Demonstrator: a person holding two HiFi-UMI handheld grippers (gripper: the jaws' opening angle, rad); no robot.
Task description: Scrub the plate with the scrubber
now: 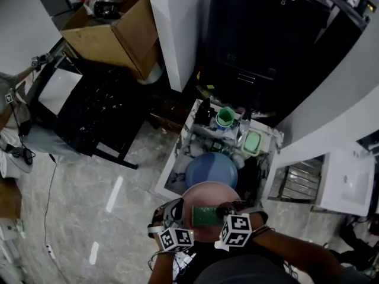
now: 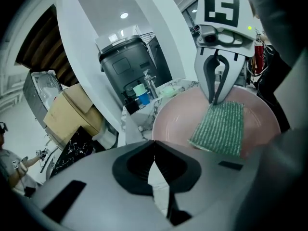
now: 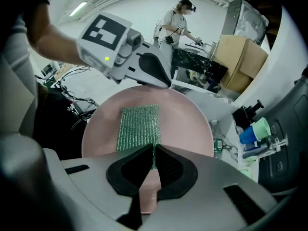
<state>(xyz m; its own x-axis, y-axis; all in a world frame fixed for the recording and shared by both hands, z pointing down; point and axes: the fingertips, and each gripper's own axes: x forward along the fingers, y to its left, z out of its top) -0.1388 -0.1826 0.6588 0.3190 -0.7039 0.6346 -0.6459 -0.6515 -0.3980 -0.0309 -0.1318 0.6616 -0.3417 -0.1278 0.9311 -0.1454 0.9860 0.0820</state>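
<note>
Round pink plate (image 3: 187, 124) held at near end of counter; left gripper (image 2: 154, 154) clenched on its rim. Green woven scrubber pad (image 3: 138, 126) lies flat on plate face, its near edge pinched in right gripper (image 3: 154, 154).

Just beyond plate: round blue bowl (image 1: 211, 169) on white marble-patterned counter (image 1: 177, 158); contents not discernible. Further back: green plastic cup (image 1: 225, 117), pale green dish (image 1: 253, 142). Black cabinet (image 1: 278, 34) behind counter.

Grey stone floor (image 1: 89, 182) to left. Open brown cardboard box (image 1: 112, 34) holds dark clutter.
</note>
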